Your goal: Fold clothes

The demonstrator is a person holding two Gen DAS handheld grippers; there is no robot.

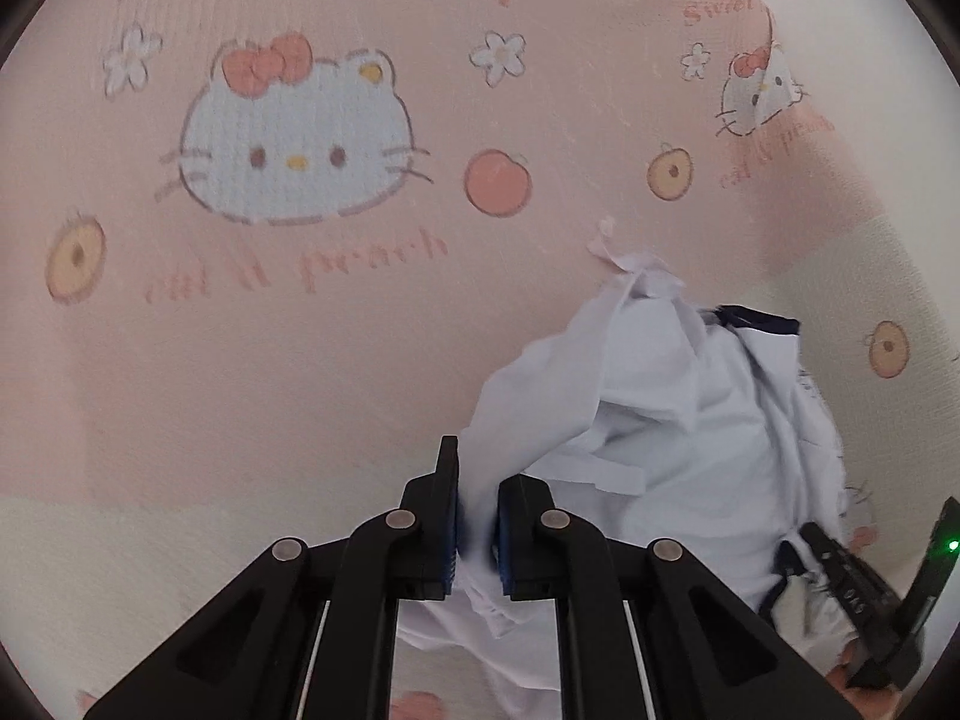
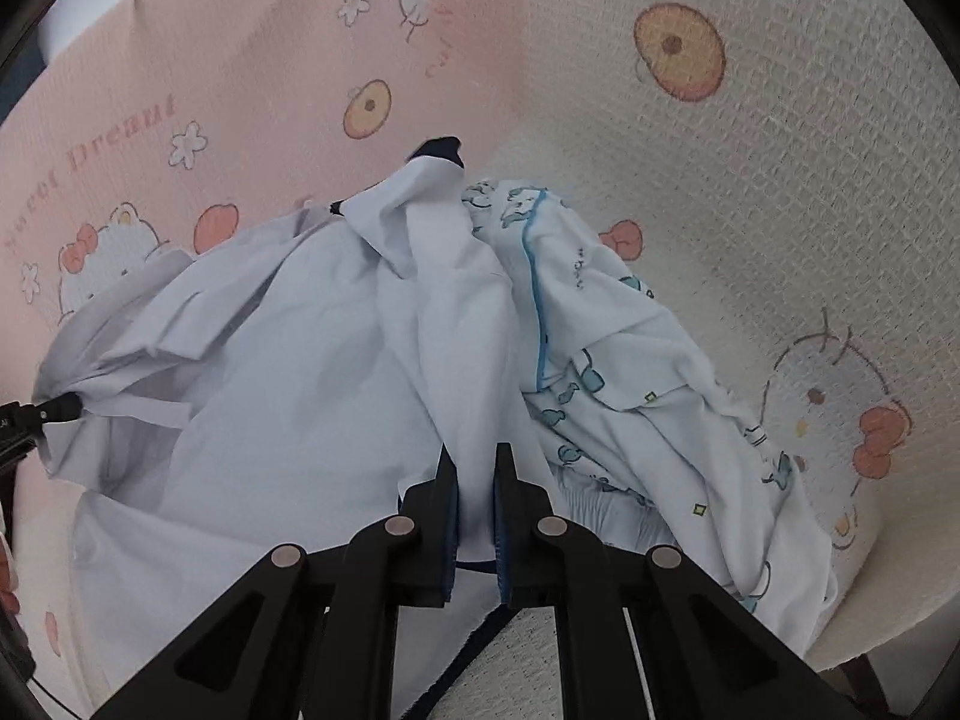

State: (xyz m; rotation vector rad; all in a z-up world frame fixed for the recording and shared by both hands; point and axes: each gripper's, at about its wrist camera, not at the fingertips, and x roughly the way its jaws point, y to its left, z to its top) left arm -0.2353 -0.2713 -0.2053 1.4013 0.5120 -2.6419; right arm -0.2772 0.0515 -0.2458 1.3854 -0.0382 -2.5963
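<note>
A crumpled white shirt [image 1: 672, 420] with a dark navy collar lies on a pink and cream cartoon-cat blanket [image 1: 252, 360]. My left gripper [image 1: 478, 510] is shut on a fold of this shirt, the cloth pinched between its blue pads. In the right wrist view the same white shirt [image 2: 288, 372] spreads across the middle, and my right gripper [image 2: 477, 498] is shut on another part of it. The left gripper [image 2: 60, 407] shows at the left edge there, clamped on the shirt's bunched end. The right gripper [image 1: 834, 546] shows at the lower right in the left wrist view.
A second garment, a white piece with blue trim and small blue prints [image 2: 630, 372], lies bunched against the shirt's right side. The blanket [image 2: 780, 180] covers the whole surface, and its edge drops off at the lower right of the right wrist view.
</note>
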